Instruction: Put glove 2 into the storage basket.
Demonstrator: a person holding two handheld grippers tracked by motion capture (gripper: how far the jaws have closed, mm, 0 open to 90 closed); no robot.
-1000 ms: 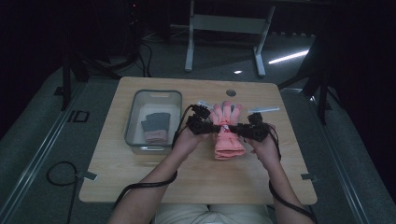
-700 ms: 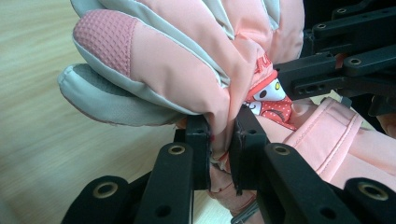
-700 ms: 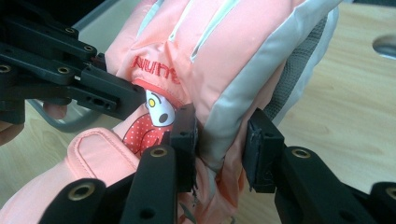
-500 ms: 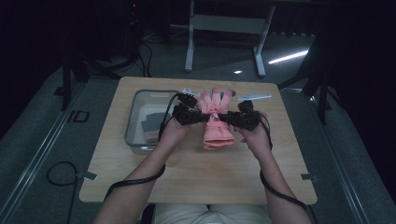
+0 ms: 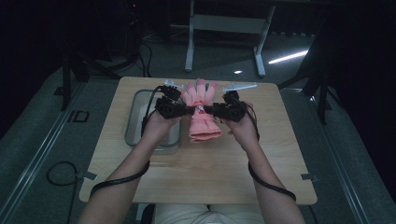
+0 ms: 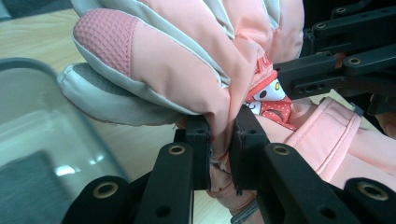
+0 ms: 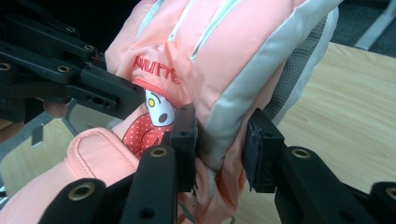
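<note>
From the high view I have the pink glove lifted above the bench, beside the clear bin, carry under way. Left gripper view: left gripper pinched tight on its edge. Right gripper view: right gripper clamps the thicker side. Next, I think, swing over the bin, both grips firm.

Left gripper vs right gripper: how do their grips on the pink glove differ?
The left gripper has its jaws pinched tight on a thin fold of the pink glove; the right gripper has its jaws set wider around a thicker pink-and-grey edge. In the high view, the left gripper holds the glove's left side by the clear bin, and the right gripper holds its right side. Both clamp the glove near its middle, holding it off the table.
</note>
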